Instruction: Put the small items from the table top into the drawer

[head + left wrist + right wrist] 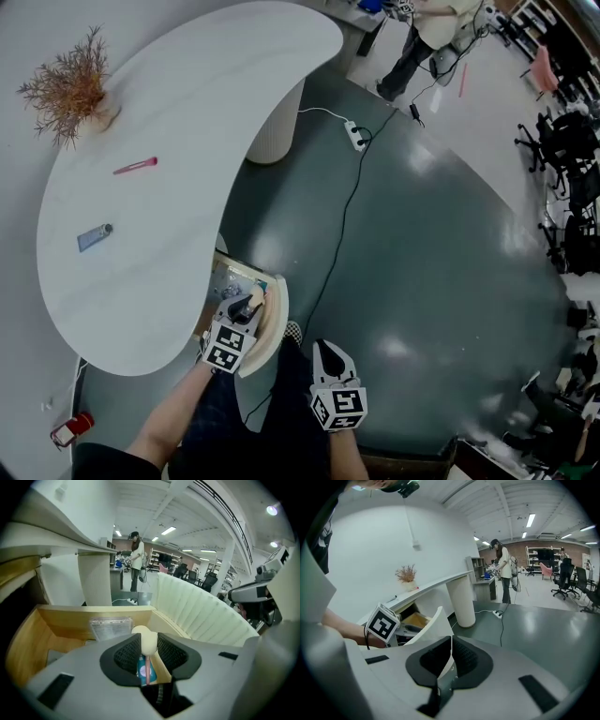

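My left gripper point(247, 307) hangs over the open wooden drawer point(221, 274) at the table's near edge. Its jaws point(149, 643) are shut on a small item with a rounded cream head point(146, 638), a pink stem and a blue tag. A clear plastic packet point(111, 627) lies inside the drawer. A pink pen point(136, 166) and a small blue item point(94, 237) lie on the white table point(187, 103). My right gripper point(329, 353) is shut and empty point(451, 656), to the right of the drawer above the floor.
The drawer's ribbed white curved front point(201, 616) stands to the right of the left gripper. A dried plant point(67, 86) stands at the table's far left. A power strip with cable point(356, 134) lies on the dark floor. A person point(422, 37) stands far off.
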